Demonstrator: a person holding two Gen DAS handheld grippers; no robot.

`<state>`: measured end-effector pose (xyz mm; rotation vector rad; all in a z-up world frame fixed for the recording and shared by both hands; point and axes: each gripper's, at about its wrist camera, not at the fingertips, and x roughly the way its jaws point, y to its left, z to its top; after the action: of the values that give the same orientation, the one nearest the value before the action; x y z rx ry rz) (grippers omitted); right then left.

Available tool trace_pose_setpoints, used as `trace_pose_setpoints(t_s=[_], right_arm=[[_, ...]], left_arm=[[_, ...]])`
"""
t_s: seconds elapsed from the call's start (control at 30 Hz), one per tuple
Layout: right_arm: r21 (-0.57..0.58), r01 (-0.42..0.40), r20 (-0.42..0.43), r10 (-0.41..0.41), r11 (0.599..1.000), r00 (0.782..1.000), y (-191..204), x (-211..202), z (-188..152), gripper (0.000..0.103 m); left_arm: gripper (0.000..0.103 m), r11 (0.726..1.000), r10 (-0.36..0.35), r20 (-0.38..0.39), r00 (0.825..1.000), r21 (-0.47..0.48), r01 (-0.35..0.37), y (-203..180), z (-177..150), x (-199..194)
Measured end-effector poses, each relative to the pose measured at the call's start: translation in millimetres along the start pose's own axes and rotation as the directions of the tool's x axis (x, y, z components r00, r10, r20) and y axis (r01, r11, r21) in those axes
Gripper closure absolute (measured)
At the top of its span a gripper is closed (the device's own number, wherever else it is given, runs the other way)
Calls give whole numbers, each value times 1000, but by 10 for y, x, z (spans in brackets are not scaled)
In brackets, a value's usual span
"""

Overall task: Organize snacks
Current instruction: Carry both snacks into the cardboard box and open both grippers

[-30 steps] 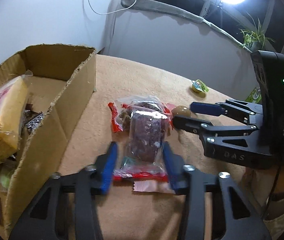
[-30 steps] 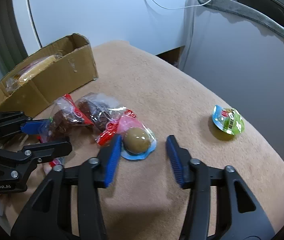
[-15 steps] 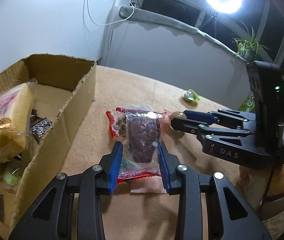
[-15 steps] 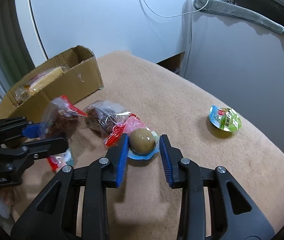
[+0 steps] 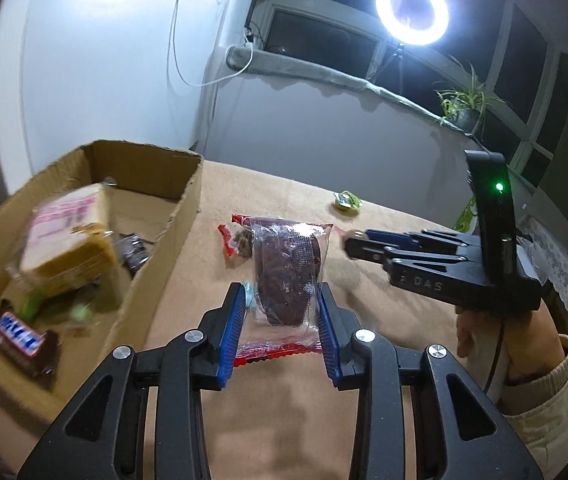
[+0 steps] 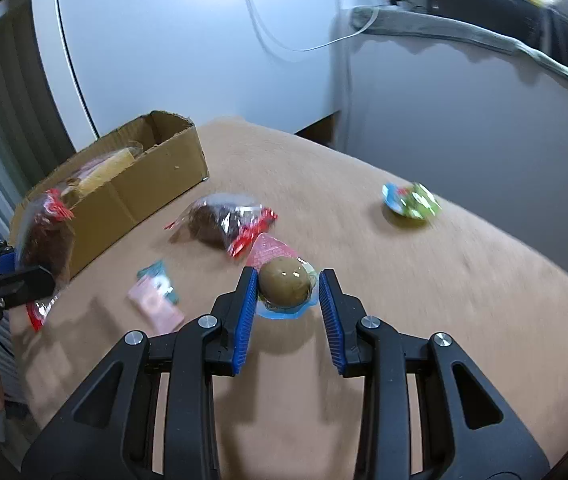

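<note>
My left gripper (image 5: 281, 316) is shut on a clear packet of dark brown snack (image 5: 289, 272), held upright above the tan tabletop, just right of the cardboard box (image 5: 164, 240). My right gripper (image 6: 287, 300) is shut on a sealed brown egg in a clear pack (image 6: 284, 283), lifted off the table. In the left wrist view the right gripper (image 5: 358, 240) is to the right, egg at its tips. In the right wrist view the left gripper (image 6: 12, 276) and its packet (image 6: 44, 240) are at the far left, in front of the box (image 6: 132, 188).
The box holds a wrapped bread loaf (image 5: 70, 240) and a chocolate bar (image 5: 20, 336). On the table lie another dark snack packet (image 6: 224, 220), a small pink and teal sachet (image 6: 156, 296) and a green-lidded cup (image 6: 412, 202). A hand and sleeve (image 5: 524, 360) hold the right gripper.
Both grippers closed on their snacks and lifted them off the table. The left packet has risen and shifted toward the box; the sachet that lay under it is now uncovered.
</note>
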<state>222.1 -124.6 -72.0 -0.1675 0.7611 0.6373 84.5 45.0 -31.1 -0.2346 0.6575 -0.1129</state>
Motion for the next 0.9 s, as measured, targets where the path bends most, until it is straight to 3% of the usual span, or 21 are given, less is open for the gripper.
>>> trace_pose_setpoints(t_s=[0.33,0.67,0.9], right_arm=[[70,66,68,-70,995,995,274,-632,-314,70],[-28,69,125,-65,997,990,860,-818,9,70],[-114,20,133,-4,993,991,1335,-644,277,70]], left_arm=[[70,1000,-4,63,998,-13,5,197,-104,-447],[69,999,11,140,990,-41,-5,498,-103,-802],[69,993,82,180,980,-99,-65,880,-84,-994]])
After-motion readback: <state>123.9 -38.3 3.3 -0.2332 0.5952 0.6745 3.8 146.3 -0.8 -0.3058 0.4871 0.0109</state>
